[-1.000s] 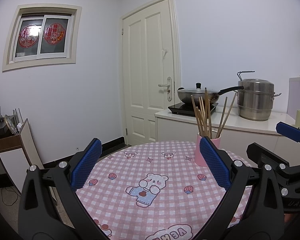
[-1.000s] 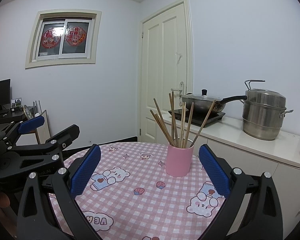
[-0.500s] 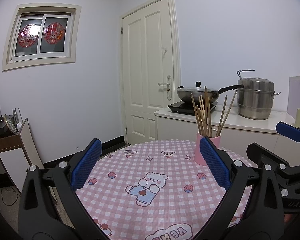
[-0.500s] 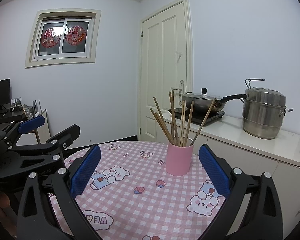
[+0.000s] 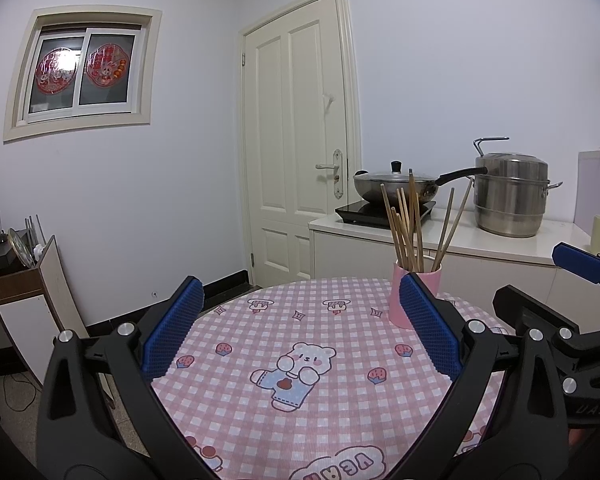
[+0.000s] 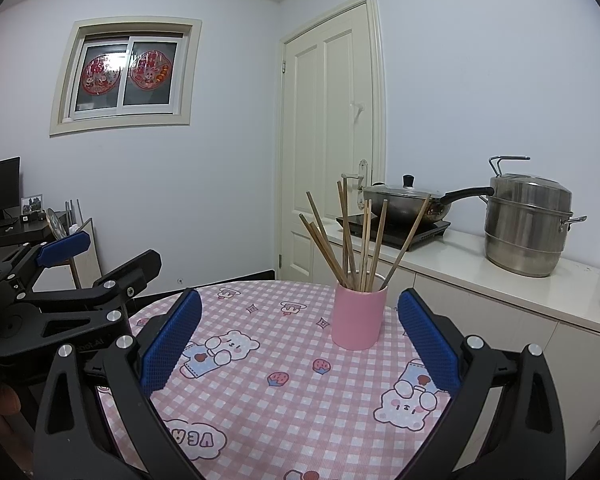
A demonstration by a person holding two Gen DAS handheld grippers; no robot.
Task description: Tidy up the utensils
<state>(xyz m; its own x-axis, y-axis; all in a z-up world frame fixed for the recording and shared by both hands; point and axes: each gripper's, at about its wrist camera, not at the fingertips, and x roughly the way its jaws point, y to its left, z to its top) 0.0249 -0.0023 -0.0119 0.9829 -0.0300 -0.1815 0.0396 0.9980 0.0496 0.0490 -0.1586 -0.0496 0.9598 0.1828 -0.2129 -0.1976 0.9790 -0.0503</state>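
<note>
A pink cup (image 6: 358, 317) stands upright on the round table with the pink checked cloth (image 6: 284, 392). Several wooden chopsticks (image 6: 360, 248) stand fanned out in it. In the left wrist view the cup (image 5: 400, 304) is at the table's far right, partly behind my right fingertip, with the chopsticks (image 5: 410, 228) above. My left gripper (image 5: 300, 332) is open and empty over the near side of the table. My right gripper (image 6: 300, 336) is open and empty, short of the cup. Each gripper shows in the other's view: the right one (image 5: 548, 312) and the left one (image 6: 100, 276).
A white counter (image 6: 480, 276) behind the table carries a black wok (image 6: 408, 200) on an induction hob and a steel steamer pot (image 6: 526, 224). A closed white door (image 6: 332, 152) is behind. A low shelf with clutter (image 5: 16, 264) stands at the left wall.
Both views have shifted only slightly; the cup sits a touch lower and nearer in the frames. Both grippers stay open and empty.
</note>
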